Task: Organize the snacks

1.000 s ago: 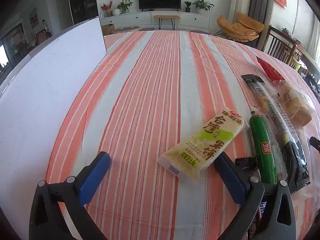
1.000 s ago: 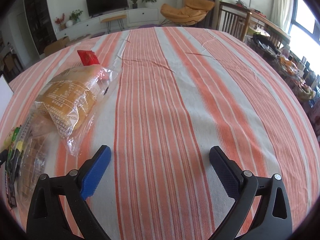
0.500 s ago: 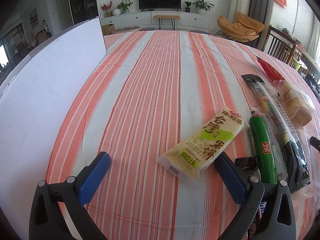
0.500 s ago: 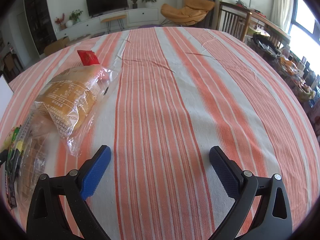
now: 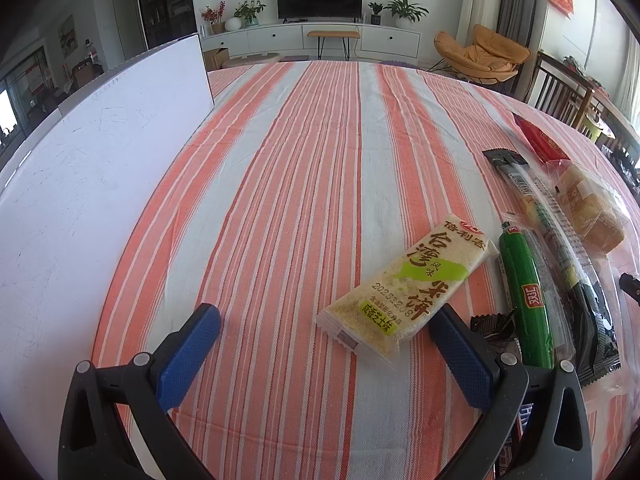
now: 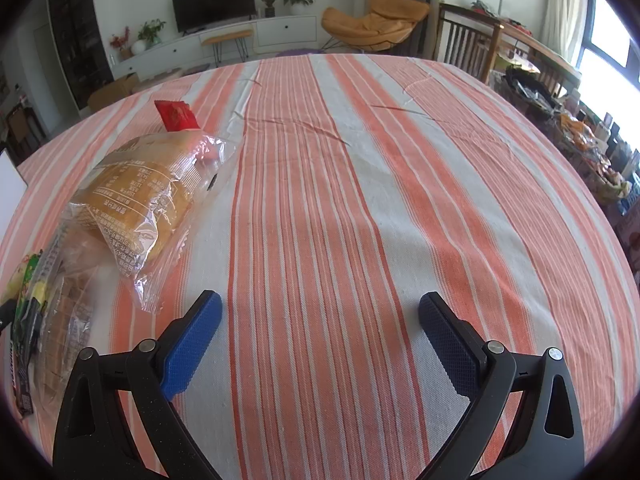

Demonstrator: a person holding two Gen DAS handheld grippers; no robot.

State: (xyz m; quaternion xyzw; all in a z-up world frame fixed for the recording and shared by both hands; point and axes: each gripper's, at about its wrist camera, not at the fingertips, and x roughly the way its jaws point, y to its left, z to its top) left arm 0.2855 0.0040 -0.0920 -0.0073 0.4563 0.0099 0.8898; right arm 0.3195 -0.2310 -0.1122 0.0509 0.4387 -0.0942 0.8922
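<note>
My left gripper is open and empty, low over the striped tablecloth. A yellow rice-cracker pack lies just ahead of its right finger. Right of it lie a green sausage stick, a long dark-ended snack pack, a bagged bread and a red packet. My right gripper is open and empty. The bagged bread lies ahead to its left, the red packet beyond it, and more packs at the left edge.
A large white box wall stands along the left side of the table in the left wrist view. The striped tablecloth stretches ahead of the right gripper. Chairs and clutter stand past the table's right edge.
</note>
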